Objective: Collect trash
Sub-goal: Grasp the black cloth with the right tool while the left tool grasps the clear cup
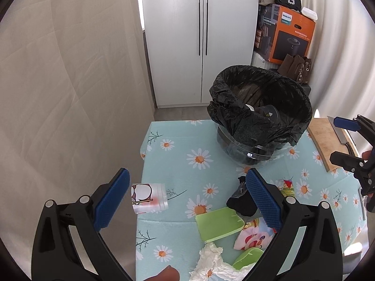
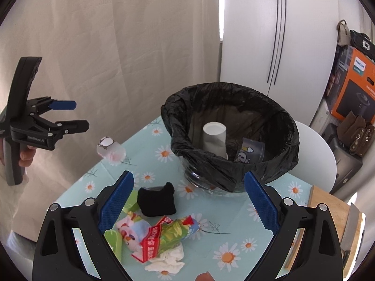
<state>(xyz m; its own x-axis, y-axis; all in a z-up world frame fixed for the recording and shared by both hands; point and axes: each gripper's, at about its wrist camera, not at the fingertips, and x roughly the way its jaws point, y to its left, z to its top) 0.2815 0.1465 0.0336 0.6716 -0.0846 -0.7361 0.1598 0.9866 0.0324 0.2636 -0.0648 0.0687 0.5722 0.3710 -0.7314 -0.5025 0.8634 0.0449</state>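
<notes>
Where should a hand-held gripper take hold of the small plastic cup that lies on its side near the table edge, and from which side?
Grip the cup across the middle of its round wall, coming down from above. It lies on its side, apart from the other trash, so both flanks are free. The left hand-held gripper is open and probably nearest.

Bin (image 2: 234, 140) stood at far middle of worktop (image 2: 234, 245); paper cup (image 2: 214, 138) and a printed wrapper (image 2: 249, 153) lay inside it. Before the bin: dark wad (image 2: 155, 201), then snack packet (image 2: 164, 236), then crumpled tissue (image 2: 167, 260) nearest. Small printed cup (image 2: 110, 151) lay on its side at worktop's left edge. Cutting board (image 2: 328, 210) at right edge, knife (image 2: 351, 222) on it.
</notes>
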